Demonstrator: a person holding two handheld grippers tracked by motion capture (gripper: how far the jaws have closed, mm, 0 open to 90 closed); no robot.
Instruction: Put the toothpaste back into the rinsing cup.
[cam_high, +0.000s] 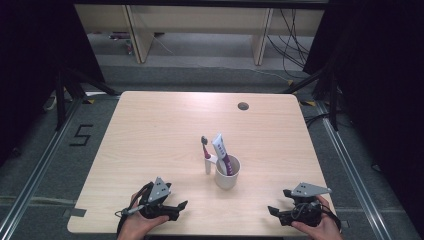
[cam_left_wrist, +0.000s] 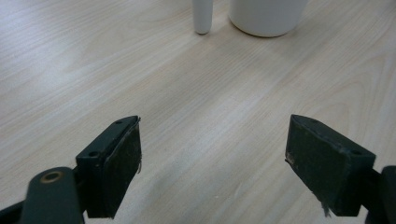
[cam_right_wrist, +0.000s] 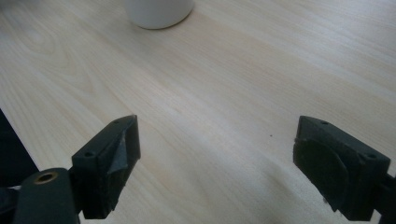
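A white cup stands near the middle of the wooden table. Inside it leans a white and purple toothpaste tube. A toothbrush with a white and pink handle stands upright just left of the cup, touching its rim. My left gripper rests near the front edge, left of the cup, open with nothing between its jaws. My right gripper sits at the front right, also open and empty. The cup's base and the toothbrush's handle end show ahead of the left jaws; the cup's base lies beyond the right jaws.
A small round grommet hole sits near the table's far edge. Dark curtains flank the table, with wooden furniture legs and cables on the floor behind it. The table's left edge shows beside the right gripper's jaw.
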